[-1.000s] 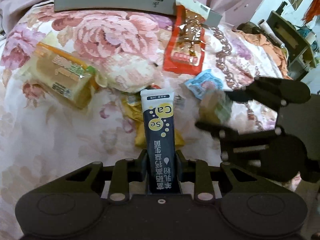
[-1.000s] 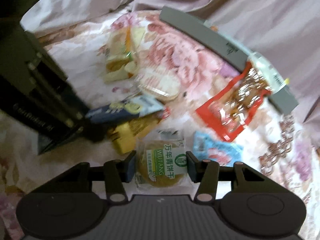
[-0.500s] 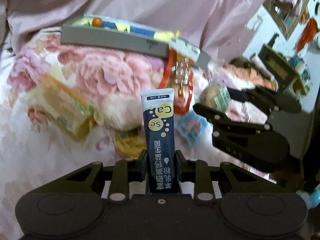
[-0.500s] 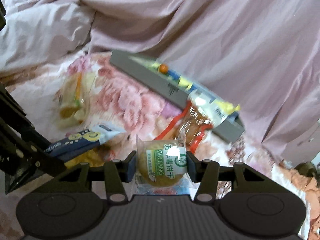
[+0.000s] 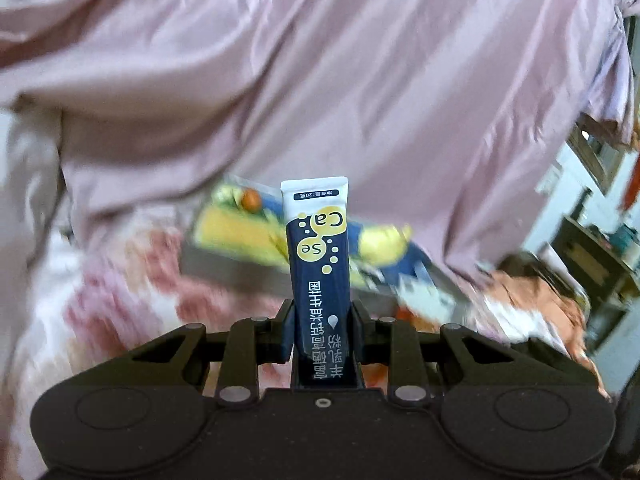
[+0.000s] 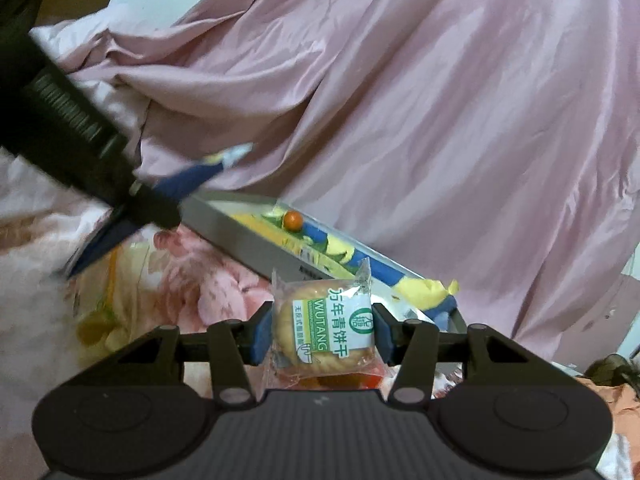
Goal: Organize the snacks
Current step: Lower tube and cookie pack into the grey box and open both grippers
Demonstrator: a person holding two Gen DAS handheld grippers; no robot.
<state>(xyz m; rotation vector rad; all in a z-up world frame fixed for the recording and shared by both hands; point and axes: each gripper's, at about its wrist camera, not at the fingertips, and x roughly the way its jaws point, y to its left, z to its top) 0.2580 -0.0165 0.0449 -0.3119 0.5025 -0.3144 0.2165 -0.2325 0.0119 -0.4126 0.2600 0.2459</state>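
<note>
Left wrist view
Container: a shallow grey tray point(image 5: 224, 268) lies on the flowered bedspread point(image 5: 120, 304), against the pink sheet point(image 5: 320, 80) heaped behind it.
Tray contents: yellow and blue packets point(image 5: 240, 232) and a small orange ball point(image 5: 251, 199); the picture is blurred here, so single packets cannot be told apart.
Left gripper point(image 5: 320, 320): fingers drawn close together, pinching a dark blue sachet point(image 5: 318, 256).
Sachet: stands upright between the fingers, lifted off the bedspread, white sealed end uppermost, yellow bubbles marked "Ca" and "Se" on its face. Its top half covers the middle of the tray from this angle.
Background: shelves and orange cloth point(image 5: 532, 296) at the right edge, blurred.

Right wrist view
Container: the same grey tray point(image 6: 240, 236) runs slantwise across the bedspread point(image 6: 208, 280), its far long side against the pink sheet point(image 6: 440, 100).
Tray contents: the orange ball point(image 6: 292, 220) sits on yellow and blue packets point(image 6: 340, 252) that fill the tray to its right end.
Right gripper point(image 6: 322, 330): fingers about half spread, pressing on both sides of a wrapped round biscuit point(image 6: 320, 328).
Biscuit: clear wrapper with a green and white label reading "WUTANG", held clear of the bedspread, in front of the tray's near wall.
Left gripper point(image 6: 136, 204): enters from the upper left, above the tray's left end, with the blue sachet point(image 6: 188, 180) sticking out on both sides of it.
Other item: a yellowish packet point(image 6: 100, 316) lies on the bedspread at lower left, blurred.
</note>
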